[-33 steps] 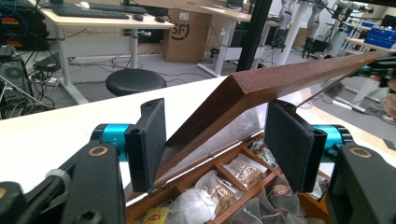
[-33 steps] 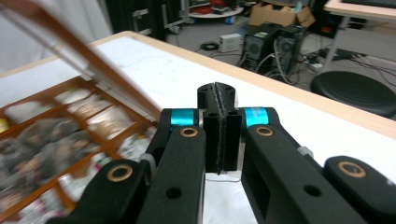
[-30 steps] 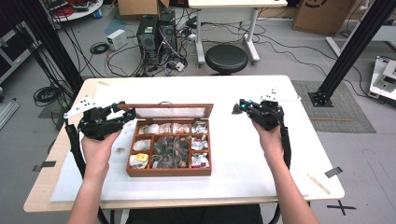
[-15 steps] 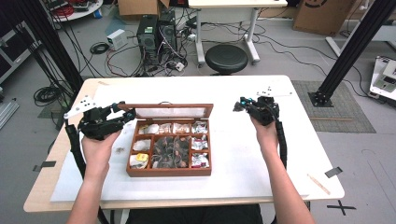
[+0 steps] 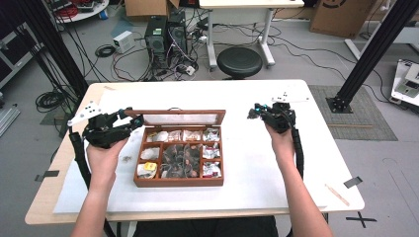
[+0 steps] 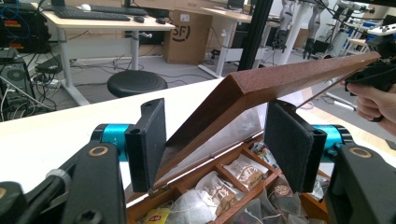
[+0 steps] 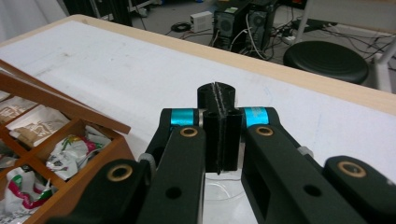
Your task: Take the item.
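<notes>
The wooden box [image 5: 179, 155] sits in the middle of the frame on the white-covered table [image 5: 276, 197], its compartments full of tea bags [image 5: 178, 153] and small sachets. Its glass-paned lid [image 5: 180, 117] stands raised at the far edge, tilted partway up rather than thrown fully back.

At the left of the frame the left tongs [image 5: 133, 122] reach the lid's near-left corner. In the left gripper view their jaws stand apart on either side of the lid [image 6: 261, 88] edge, not pressed onto it, so they are open around the wood.

The right tongs [image 5: 253, 112] hover to the right of the box, well apart from it, and the right gripper view shows the right tongs [image 7: 223, 135] with jaws pressed together on nothing.

My read: the lid work is midway. The box lies open, nothing has visibly been lifted out, and whether the lid goes further up or comes down is left to do.
</notes>
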Available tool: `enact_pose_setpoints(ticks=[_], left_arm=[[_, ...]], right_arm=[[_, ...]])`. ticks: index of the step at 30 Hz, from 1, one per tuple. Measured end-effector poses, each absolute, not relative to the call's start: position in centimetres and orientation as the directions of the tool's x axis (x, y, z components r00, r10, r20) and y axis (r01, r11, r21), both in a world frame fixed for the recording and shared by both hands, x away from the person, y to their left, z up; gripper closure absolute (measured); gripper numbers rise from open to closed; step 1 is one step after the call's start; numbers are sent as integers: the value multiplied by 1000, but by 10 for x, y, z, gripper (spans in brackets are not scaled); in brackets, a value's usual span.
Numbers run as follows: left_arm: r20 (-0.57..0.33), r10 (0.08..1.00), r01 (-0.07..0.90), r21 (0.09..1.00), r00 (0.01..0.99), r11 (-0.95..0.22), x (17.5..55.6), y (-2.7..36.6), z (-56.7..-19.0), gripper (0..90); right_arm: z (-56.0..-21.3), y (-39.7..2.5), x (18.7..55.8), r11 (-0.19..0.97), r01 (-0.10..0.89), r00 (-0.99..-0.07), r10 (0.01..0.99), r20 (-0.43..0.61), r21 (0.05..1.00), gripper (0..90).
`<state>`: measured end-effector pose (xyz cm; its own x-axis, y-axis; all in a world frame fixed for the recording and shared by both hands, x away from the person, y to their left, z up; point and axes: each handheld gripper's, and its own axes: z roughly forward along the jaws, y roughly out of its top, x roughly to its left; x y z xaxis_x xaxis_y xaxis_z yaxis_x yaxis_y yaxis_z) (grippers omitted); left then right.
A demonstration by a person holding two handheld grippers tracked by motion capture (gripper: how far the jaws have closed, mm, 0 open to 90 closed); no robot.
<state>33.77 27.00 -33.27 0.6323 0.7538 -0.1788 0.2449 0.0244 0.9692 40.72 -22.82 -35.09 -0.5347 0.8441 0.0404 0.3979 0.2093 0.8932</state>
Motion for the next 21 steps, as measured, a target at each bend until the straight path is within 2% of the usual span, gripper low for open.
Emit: enact_pose_setpoints(ticks=[7,13,21], left_arm=[[-182,752,245,969,633,29,338,270,-333,395],[-181,753,245,969,633,27,338,270,-333,395],[-183,753,245,969,632,30,338,270,-333,395]], right_arm=[[-355,-225,411,228,414,-537,843,34,881,900],[-358,-223,411,240,418,-526,850,18,876,804],[-360,-237,401,193,409,-494,868,38,892,683]])
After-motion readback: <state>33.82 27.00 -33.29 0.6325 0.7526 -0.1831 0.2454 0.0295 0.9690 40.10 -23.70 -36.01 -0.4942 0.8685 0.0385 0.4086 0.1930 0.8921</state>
